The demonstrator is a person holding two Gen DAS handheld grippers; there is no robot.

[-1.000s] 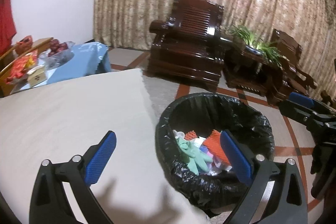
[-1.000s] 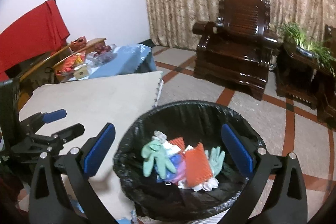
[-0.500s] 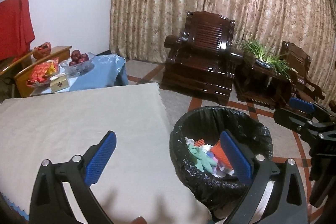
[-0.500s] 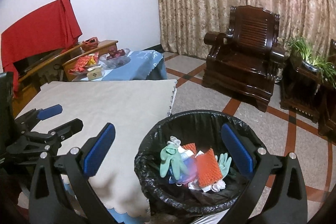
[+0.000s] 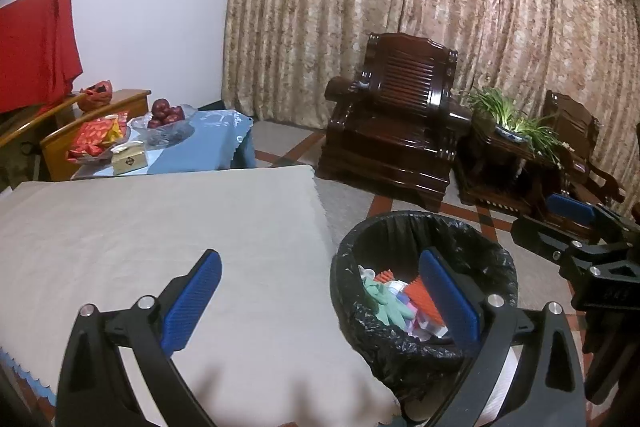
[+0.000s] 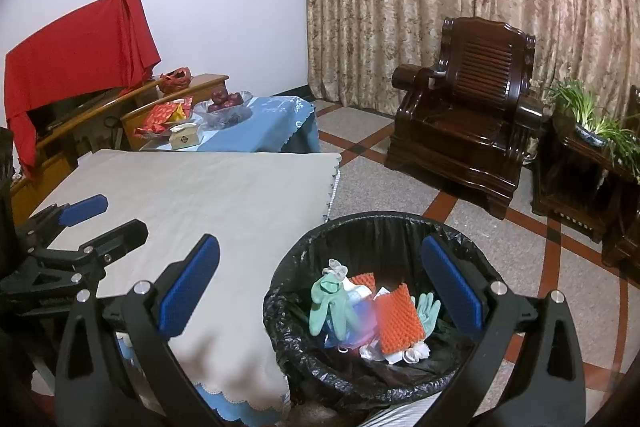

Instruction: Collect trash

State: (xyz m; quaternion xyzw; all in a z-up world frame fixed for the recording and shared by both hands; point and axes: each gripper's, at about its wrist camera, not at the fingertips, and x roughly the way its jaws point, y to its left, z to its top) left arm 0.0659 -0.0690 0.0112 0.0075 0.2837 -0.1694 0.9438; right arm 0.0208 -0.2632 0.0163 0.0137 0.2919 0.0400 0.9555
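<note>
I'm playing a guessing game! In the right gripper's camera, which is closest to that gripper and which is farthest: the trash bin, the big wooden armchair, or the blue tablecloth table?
1. Trash bin, right under the right gripper.
2. Blue tablecloth table, beyond the beige table, left.
3. Wooden armchair, back right by the curtain; too close to call against the blue table.

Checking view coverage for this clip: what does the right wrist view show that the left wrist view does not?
Only the right wrist view shows a second green glove and the left gripper, open. Only the left shows the second wooden chair and the right gripper, open. Both share the black-lined trash bin, orange foam and beige tablecloth.
</note>
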